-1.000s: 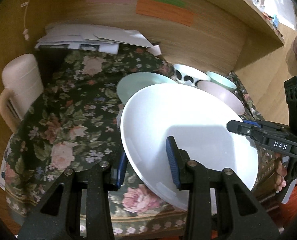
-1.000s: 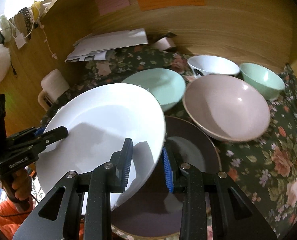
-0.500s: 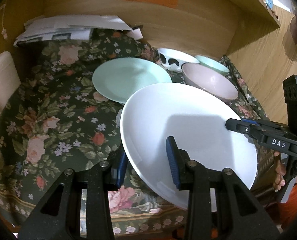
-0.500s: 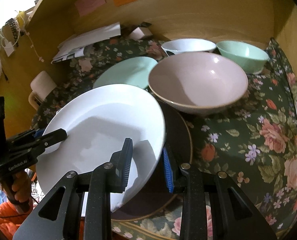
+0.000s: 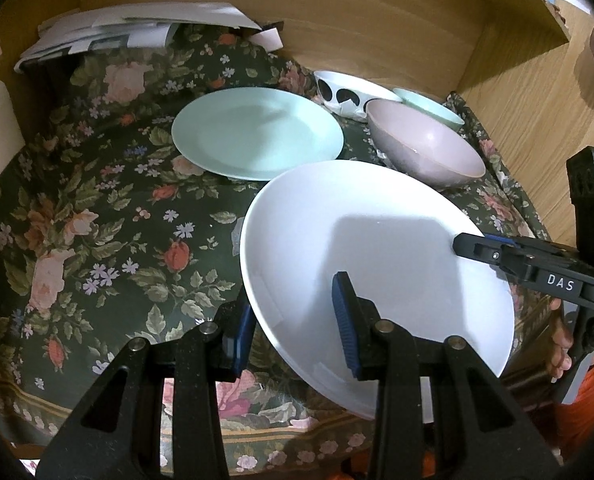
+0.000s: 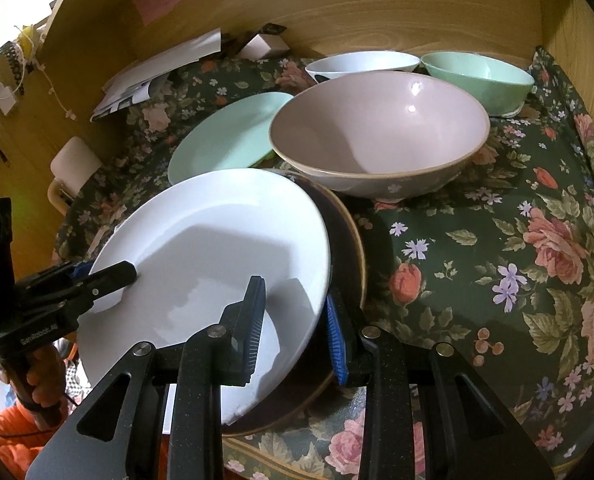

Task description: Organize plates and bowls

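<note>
Dark floral cloth [image 5: 97, 208] covers the table, where a large round white ceramic plate [image 5: 377, 256] hangs tilted over a dark brown plate [image 6: 347, 248] at the near edge. Left gripper [image 5: 293, 320] and right gripper [image 6: 295, 320] each clamp opposite rims. Uneven lowering could clack it down, or knock the pink bowl [image 6: 381, 136] just beyond.

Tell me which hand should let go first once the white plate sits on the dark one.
Probably left. The left gripper clamps the round white plate on its overhanging edge, while the right gripper sits over the dark brown plate, steadying it.
</note>
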`<state>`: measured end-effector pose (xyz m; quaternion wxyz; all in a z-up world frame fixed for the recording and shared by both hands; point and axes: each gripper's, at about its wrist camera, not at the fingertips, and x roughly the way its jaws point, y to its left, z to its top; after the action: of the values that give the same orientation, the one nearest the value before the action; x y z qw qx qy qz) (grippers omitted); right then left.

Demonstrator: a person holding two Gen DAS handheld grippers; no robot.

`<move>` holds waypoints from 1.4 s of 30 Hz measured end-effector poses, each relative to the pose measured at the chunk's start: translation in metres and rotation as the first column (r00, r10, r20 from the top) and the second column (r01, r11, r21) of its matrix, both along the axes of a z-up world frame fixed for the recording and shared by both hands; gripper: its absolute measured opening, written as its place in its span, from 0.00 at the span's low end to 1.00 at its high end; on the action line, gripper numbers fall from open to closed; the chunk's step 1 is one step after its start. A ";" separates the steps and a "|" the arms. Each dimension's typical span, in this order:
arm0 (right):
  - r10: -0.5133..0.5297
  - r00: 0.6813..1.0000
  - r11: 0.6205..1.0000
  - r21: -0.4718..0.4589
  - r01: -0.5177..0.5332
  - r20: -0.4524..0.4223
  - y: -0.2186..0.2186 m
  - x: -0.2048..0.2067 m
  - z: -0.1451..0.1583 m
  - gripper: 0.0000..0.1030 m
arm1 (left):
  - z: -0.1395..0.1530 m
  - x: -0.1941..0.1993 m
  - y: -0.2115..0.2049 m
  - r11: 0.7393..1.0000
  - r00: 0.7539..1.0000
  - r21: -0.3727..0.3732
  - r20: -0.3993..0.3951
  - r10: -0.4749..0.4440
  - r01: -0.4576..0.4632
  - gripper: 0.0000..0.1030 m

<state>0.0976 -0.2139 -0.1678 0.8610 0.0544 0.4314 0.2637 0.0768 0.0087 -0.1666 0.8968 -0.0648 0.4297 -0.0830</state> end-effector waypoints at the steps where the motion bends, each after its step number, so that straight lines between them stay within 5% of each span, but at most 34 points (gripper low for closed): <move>1: 0.000 1.000 1.000 0.001 0.000 -0.002 0.000 0.000 0.000 0.26 | -0.001 0.001 0.001 1.000 1.000 -0.005 -0.005 0.001 -0.001 0.36; 22: -0.012 0.998 0.990 -0.139 0.021 0.063 -0.001 -0.004 0.015 0.28 | -0.011 0.011 -0.004 0.999 1.000 0.038 0.010 -0.018 0.018 0.36; 32: -0.029 0.995 0.992 -0.116 0.040 0.096 -0.007 -0.009 0.028 0.37 | -0.011 0.014 -0.007 0.998 1.000 0.066 0.007 -0.024 0.023 0.38; 37: -0.022 0.987 0.994 -0.105 0.039 0.157 -0.005 -0.010 0.046 0.44 | 0.009 0.011 0.004 0.996 0.996 0.089 0.089 0.015 -0.023 0.58; 42: -0.010 0.977 0.996 -0.082 0.028 0.213 0.002 0.000 0.067 0.54 | 0.036 0.008 0.023 0.992 0.982 0.096 0.177 0.063 -0.081 0.64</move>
<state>0.0975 -0.2114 -0.1010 0.9062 -0.0065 0.3471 0.2413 0.0847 0.0315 -0.1301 0.9354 -0.0266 0.3511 -0.0337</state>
